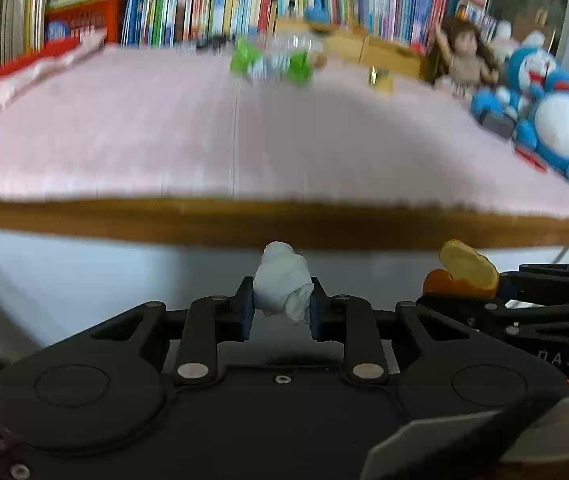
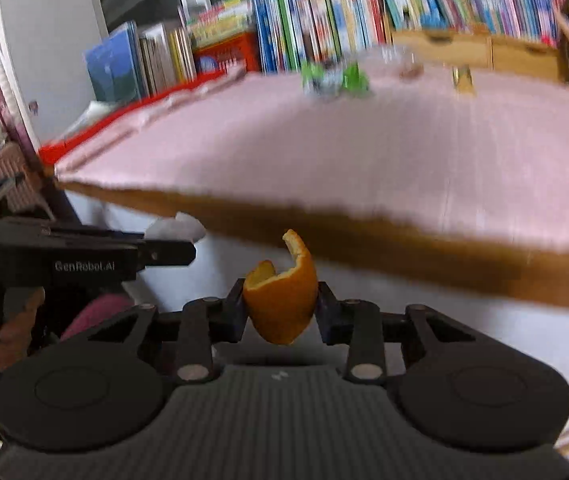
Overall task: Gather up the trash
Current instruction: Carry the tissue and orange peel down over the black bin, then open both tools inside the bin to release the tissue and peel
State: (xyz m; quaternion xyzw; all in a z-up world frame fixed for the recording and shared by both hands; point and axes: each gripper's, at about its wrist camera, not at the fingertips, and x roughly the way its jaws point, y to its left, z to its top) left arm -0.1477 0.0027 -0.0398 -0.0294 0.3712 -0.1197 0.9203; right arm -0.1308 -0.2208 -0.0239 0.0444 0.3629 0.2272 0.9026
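Here both tongs carry trash in front of the table edge.

Much is blurred: the green-and-white wrapper far back on the pink table cover has no clear shape, and the row of books behind it cannot be read. The left gripper points down and forward, its blue pads pinching a crumpled white tissue, soft and knotted. The right gripper is just beside it, tilted the same way, and pinches a curled orange peel, smooth outside and pale inside. A hand on the left gripper's handle is cut off at the frame edge. Both pieces hang below the brown wooden table edge, over the pale floor.
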